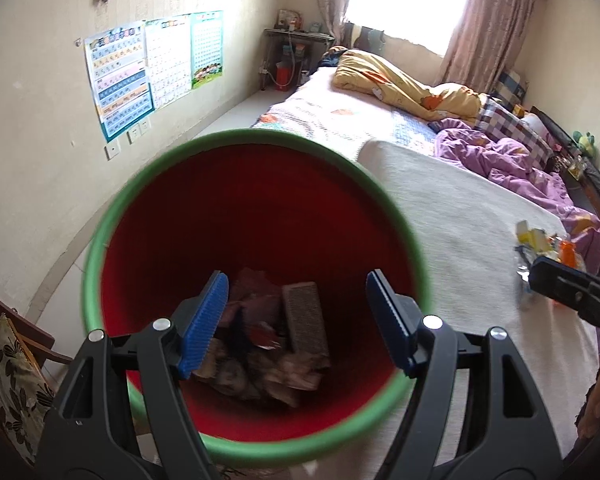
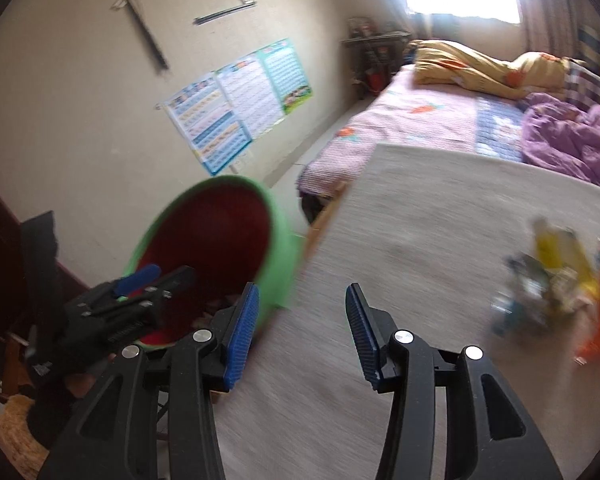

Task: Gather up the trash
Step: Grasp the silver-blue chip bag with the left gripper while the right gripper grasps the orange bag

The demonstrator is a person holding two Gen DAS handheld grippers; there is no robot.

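A round bin (image 1: pixel 100 240) with a green rim and red inside stands beside the bed edge; it also shows in the right wrist view (image 2: pixel 276 224). Several crumpled wrappers and a grey box (image 1: pixel 304 320) lie at its bottom. My left gripper (image 1: pixel 296 320) is open and empty, held over the bin mouth. My right gripper (image 2: pixel 300 332) is open and empty above the white bed cover (image 2: pixel 420 240). A blurred pile of trash (image 2: pixel 548 280) with yellow and orange packets lies on the cover to its right; it also shows in the left wrist view (image 1: pixel 544 244).
The bed carries a purple duvet (image 1: pixel 512 160), a yellow duvet (image 1: pixel 400 80) and a pink patterned sheet. Posters (image 1: pixel 140 72) hang on the left wall. A small shelf (image 1: pixel 292 56) stands by the window. A chair with a patterned cushion (image 1: pixel 12 384) is at the lower left.
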